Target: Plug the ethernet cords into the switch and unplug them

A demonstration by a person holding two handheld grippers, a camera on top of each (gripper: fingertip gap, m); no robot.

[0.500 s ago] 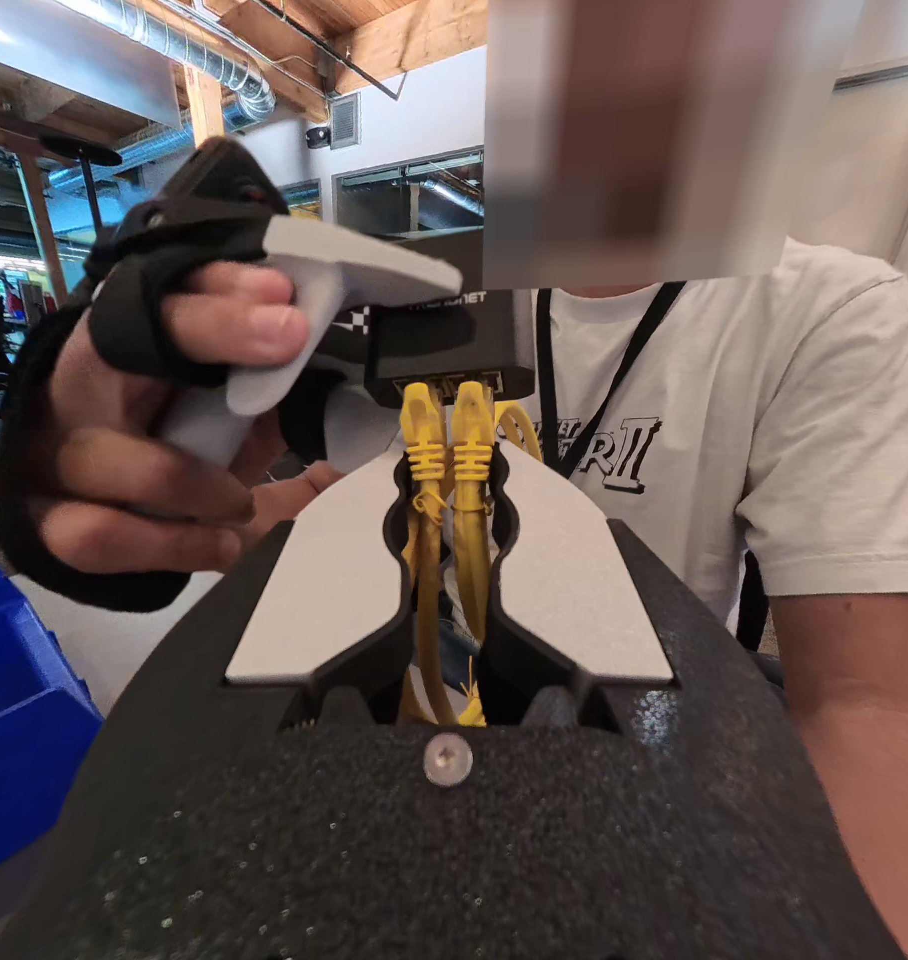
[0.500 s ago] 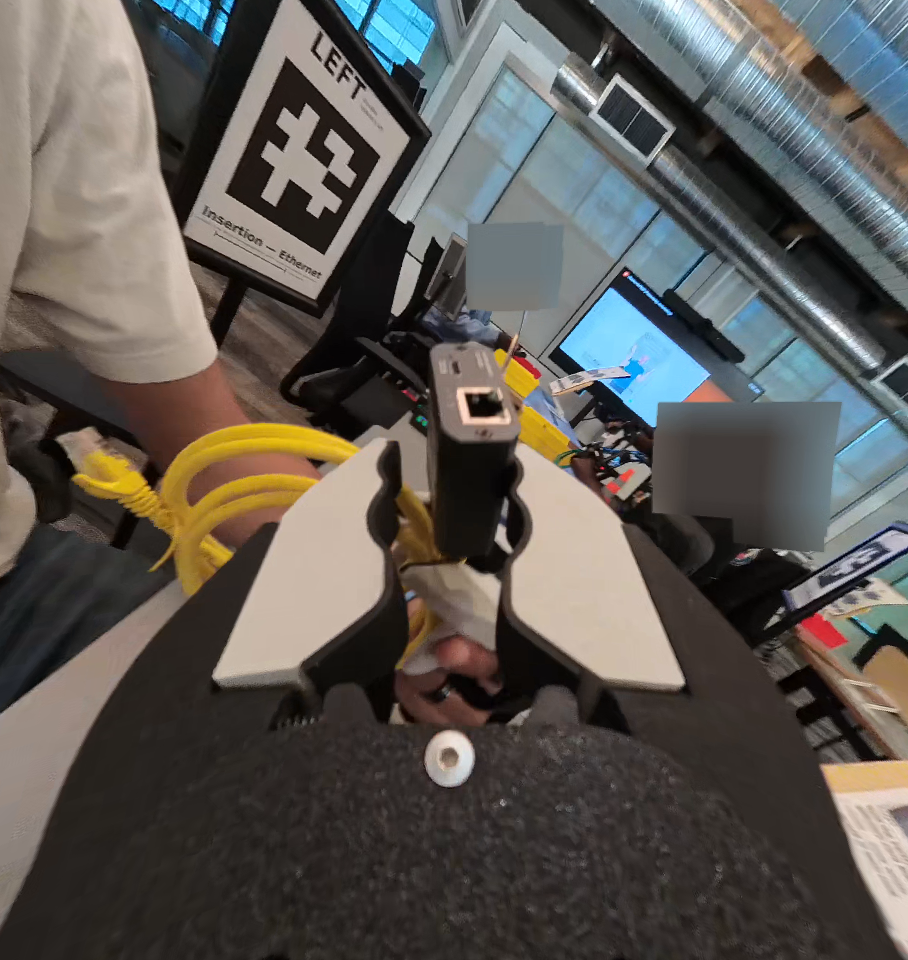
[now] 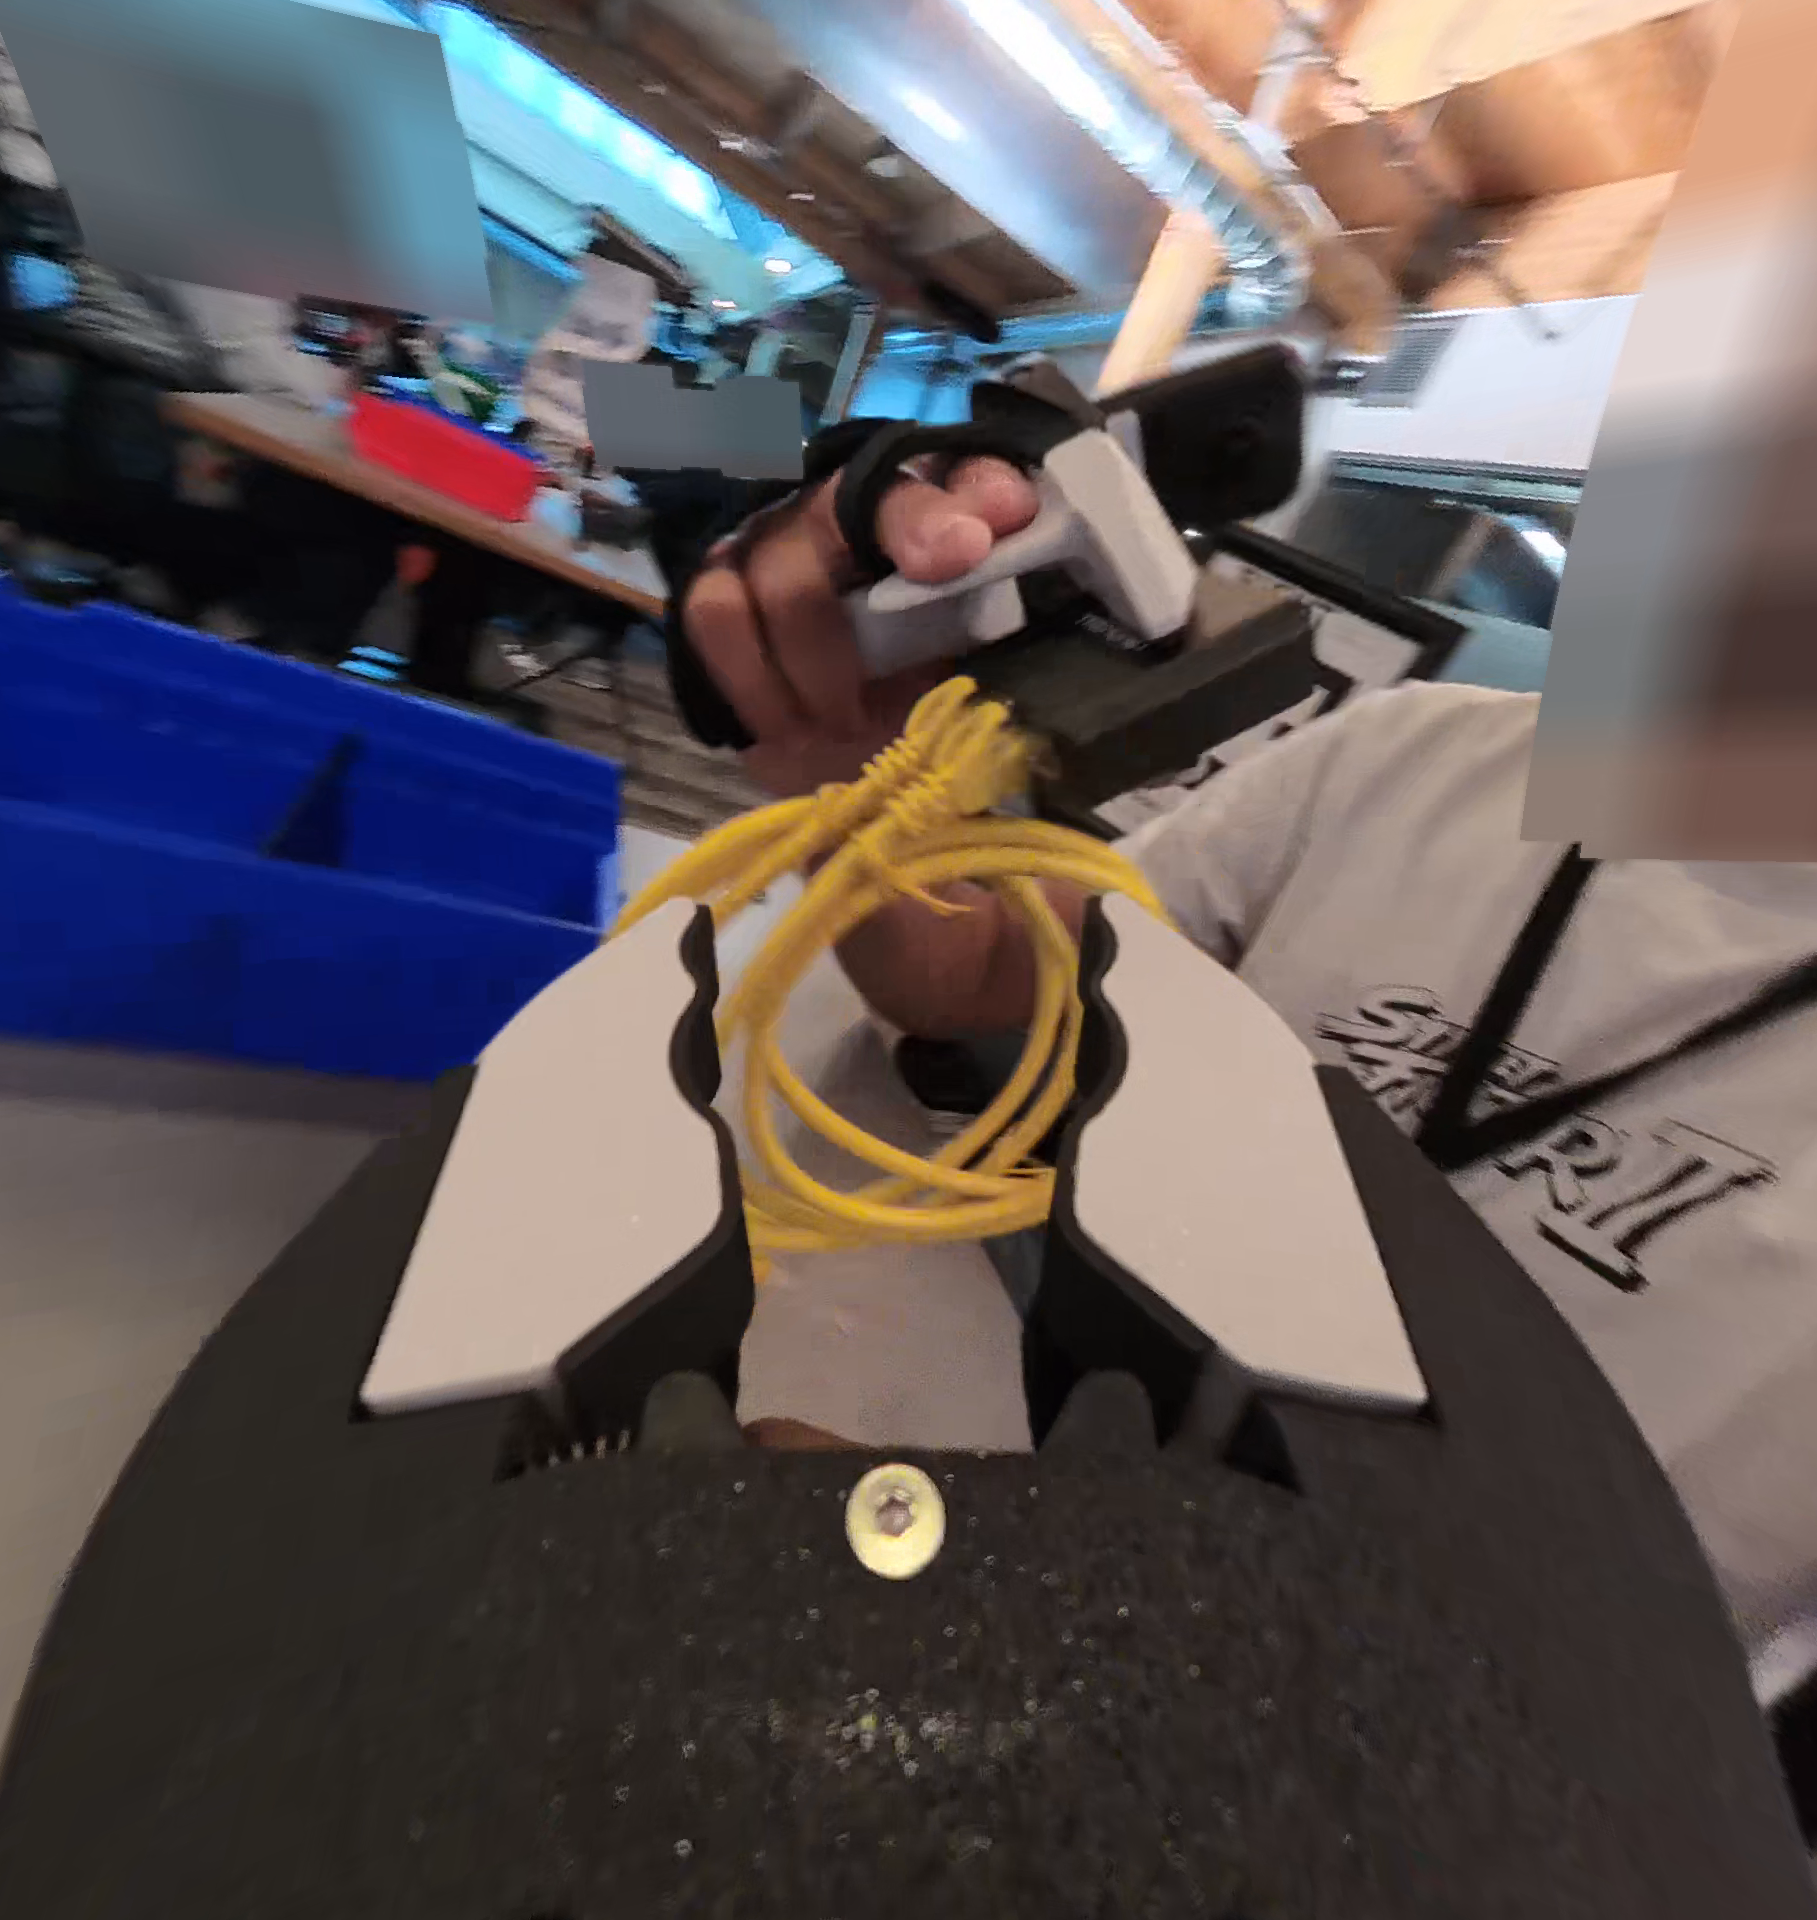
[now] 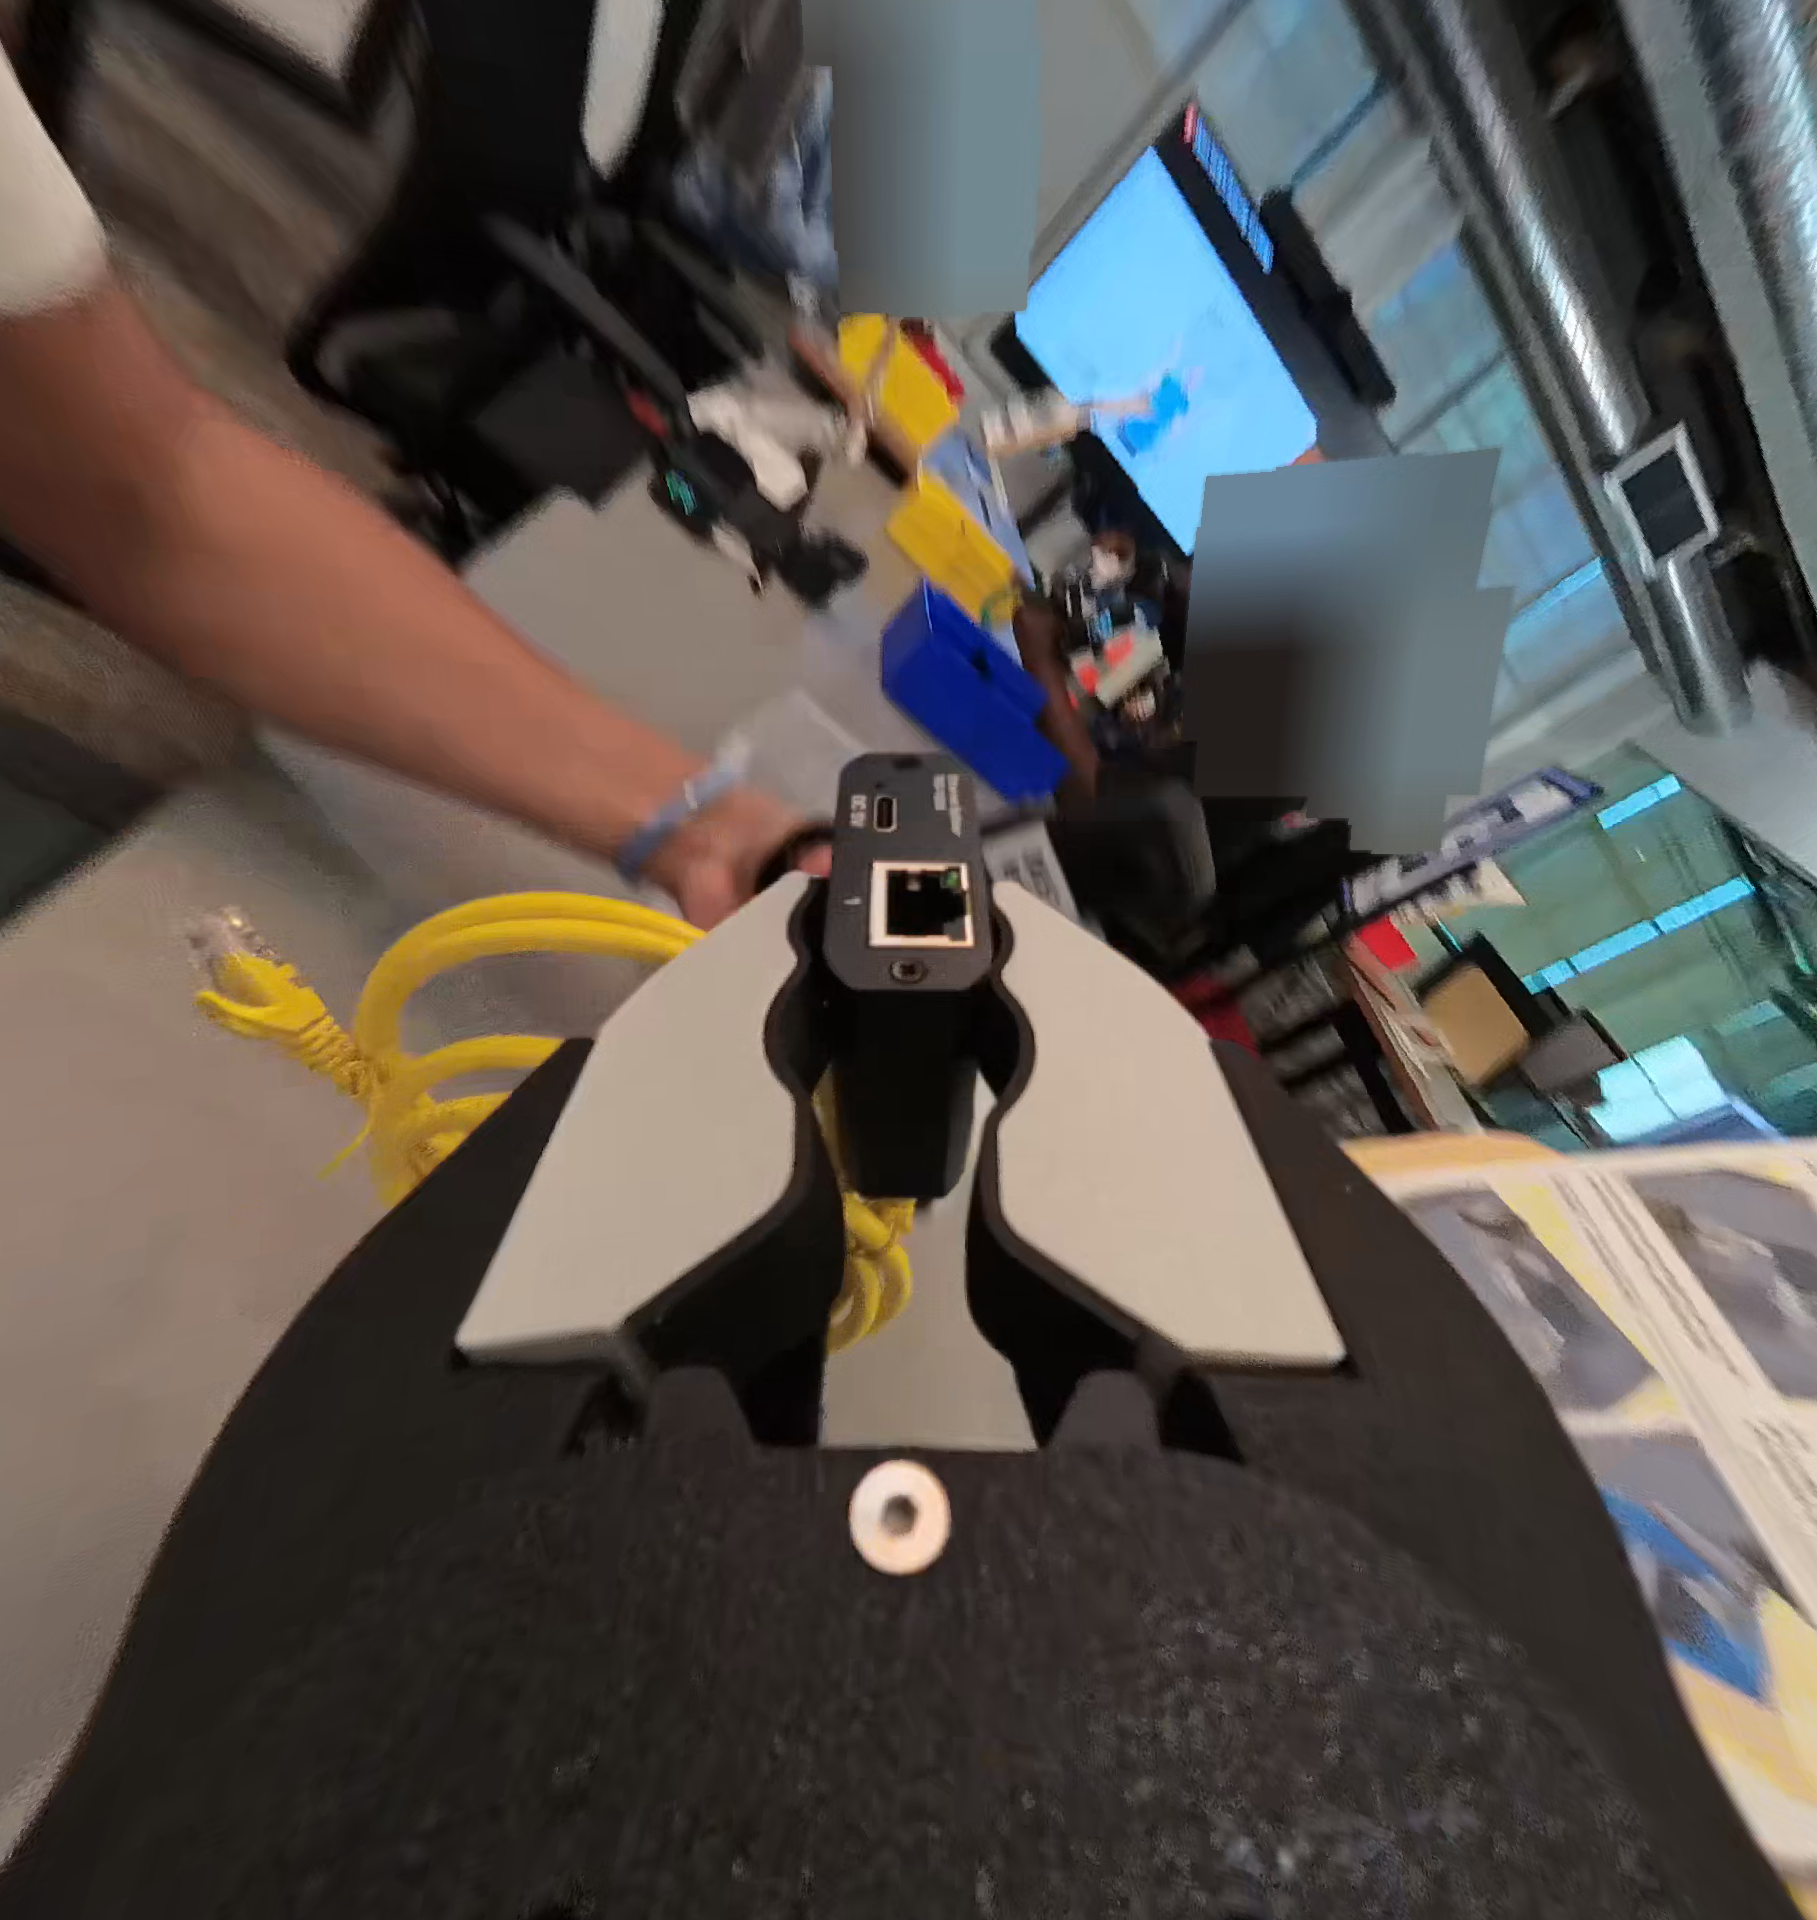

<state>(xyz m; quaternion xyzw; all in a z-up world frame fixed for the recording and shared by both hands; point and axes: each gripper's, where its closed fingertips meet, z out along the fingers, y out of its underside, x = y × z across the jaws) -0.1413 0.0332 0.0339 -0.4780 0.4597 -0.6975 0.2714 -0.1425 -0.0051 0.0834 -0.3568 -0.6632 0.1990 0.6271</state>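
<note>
My right gripper (image 4: 902, 904) is shut on the black switch (image 4: 909, 1039), with both pads pressed against its sides and its end port facing up. In the left wrist view the switch (image 3: 1174, 686) sits in the right gripper's grey fingers (image 3: 1101, 520), with two yellow plugs (image 3: 945, 748) seated in its ports. My left gripper (image 3: 896, 925) is open wide. The yellow cord loops (image 3: 779, 1039) hang loose between its fingers, and the pads do not press on them. In the right wrist view the cord loops (image 4: 509, 925) hang to the left, and one free plug end (image 4: 244, 982) dangles over the table.
A blue bin (image 3: 260, 831) stands on the grey table (image 3: 104, 1299) to the left. The person's shirt (image 3: 1506, 1039) and arm (image 4: 312, 623) are close by. A printed sheet (image 4: 1610, 1351) lies at the right, and another blue bin (image 4: 966, 686) is farther off.
My left gripper opened, let go of the two yellow cords near their plugs and drew back from the switch. My right gripper closed further onto the switch. Both views swung and tilted.
</note>
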